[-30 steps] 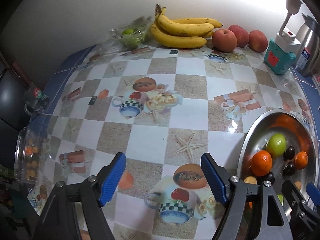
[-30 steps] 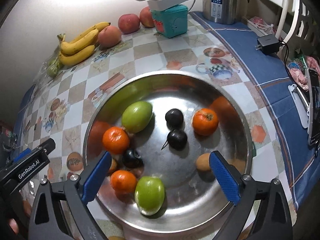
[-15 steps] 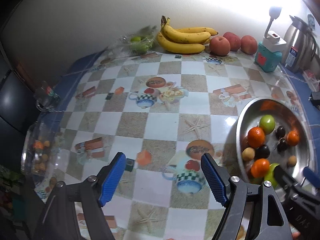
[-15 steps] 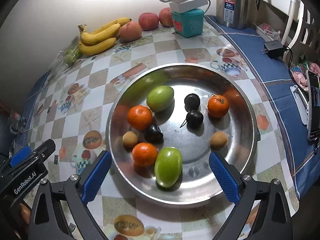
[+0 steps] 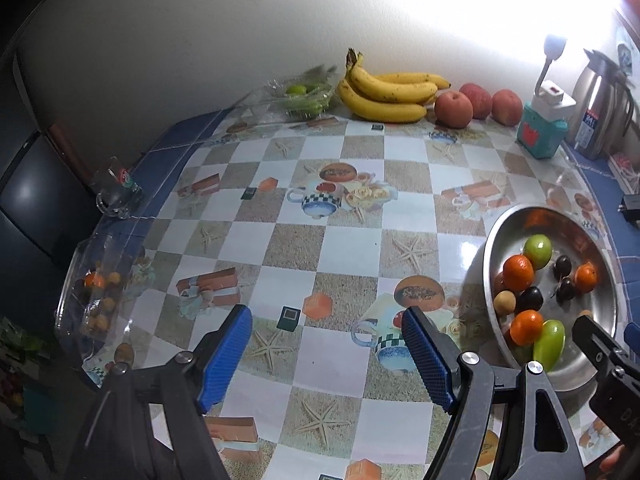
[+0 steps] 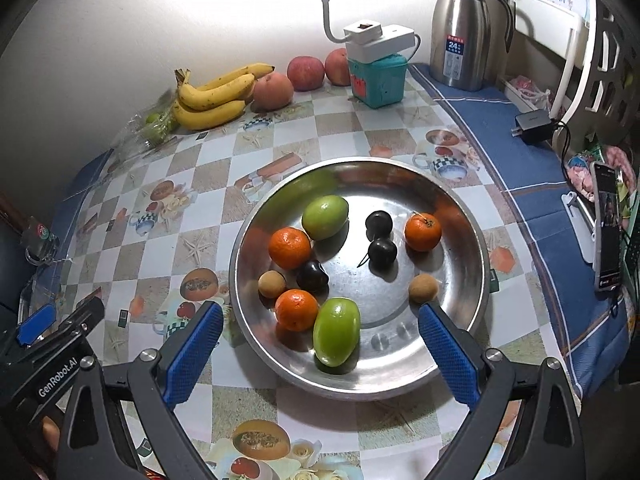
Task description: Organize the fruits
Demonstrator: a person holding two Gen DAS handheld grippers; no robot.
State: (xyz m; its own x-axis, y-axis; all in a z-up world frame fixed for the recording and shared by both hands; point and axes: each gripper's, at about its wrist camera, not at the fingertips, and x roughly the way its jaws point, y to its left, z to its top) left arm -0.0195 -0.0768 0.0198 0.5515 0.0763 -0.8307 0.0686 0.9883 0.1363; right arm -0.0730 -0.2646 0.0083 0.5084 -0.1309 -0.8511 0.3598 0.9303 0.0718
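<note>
Partly, the right gripper (image 5: 608,356) hides the steel bowl (image 5: 490,248).

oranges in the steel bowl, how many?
3. One at the bowl's left beside the upper green fruit, one at the near left touching the lower green fruit, one at the right. None seem hidden.

Black tongs (image 6: 320,344), blue ribbed pads (image 5: 226,354), silver screws

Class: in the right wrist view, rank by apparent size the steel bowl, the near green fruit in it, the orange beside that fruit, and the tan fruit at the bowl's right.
1. steel bowl
2. near green fruit
3. orange
4. tan fruit

They lie at similar depth, so this order seems safe.
</note>
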